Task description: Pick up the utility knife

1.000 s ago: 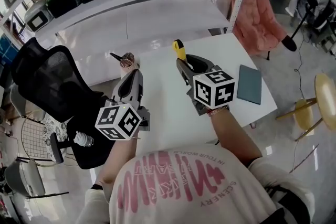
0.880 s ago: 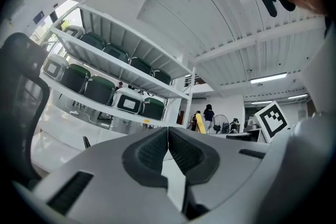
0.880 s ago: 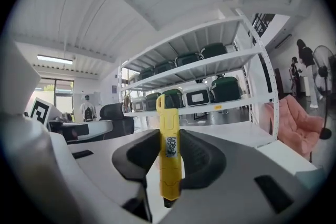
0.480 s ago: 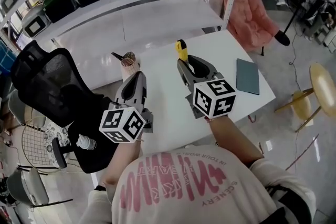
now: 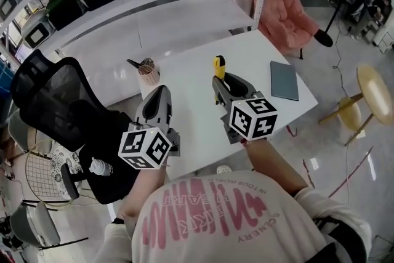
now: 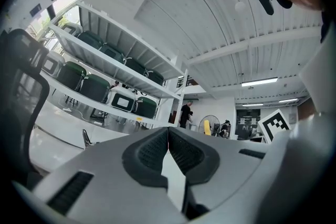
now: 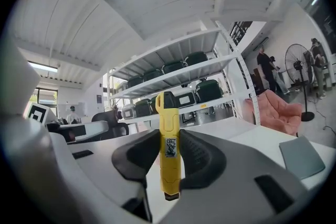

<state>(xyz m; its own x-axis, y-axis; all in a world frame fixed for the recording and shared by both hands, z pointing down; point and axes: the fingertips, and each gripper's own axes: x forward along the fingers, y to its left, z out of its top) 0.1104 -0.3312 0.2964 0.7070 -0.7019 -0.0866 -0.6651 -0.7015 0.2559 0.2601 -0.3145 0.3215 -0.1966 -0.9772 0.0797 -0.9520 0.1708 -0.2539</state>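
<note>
Right gripper clamps the knife above the counter, left gripper closed empty; a slackened grip could drop it.

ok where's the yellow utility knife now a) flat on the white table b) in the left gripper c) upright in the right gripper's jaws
c: the yellow utility knife stands upright, clamped between the pads of the right gripper; the left gripper is shut on nothing.
</note>
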